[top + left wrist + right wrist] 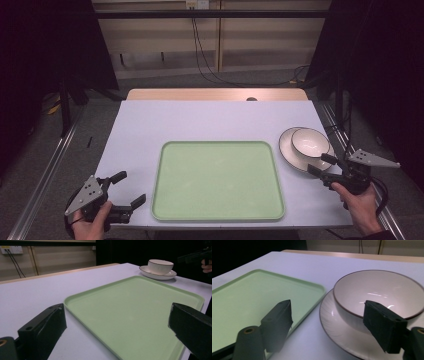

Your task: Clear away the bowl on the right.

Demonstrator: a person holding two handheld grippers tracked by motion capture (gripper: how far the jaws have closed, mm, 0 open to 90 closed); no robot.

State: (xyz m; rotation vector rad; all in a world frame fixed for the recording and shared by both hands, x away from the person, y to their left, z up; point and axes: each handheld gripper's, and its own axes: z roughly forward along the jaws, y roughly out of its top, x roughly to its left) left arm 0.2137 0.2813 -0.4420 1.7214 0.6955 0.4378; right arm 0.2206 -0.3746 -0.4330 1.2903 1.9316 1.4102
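Note:
A white bowl (309,141) with a dark rim sits in a white plate (289,150) at the table's right side. An empty light-green tray (217,180) lies in the middle near the front edge. My right gripper (320,165) is open at the plate's near edge, jaws pointing at the bowl (377,290) and plate (337,327), with nothing pressed between them. The tray's corner (249,297) lies to its left. My left gripper (131,187) stands open at the front left, just beside the tray (135,305), holding nothing. Its view shows the bowl (160,266) far off.
The white tabletop (210,120) has bare room behind and left of the tray. A wooden strip (215,94) with a small dark hole (251,99) edges the far side. Cables (205,60) hang behind the table. Dark curtains flank both sides.

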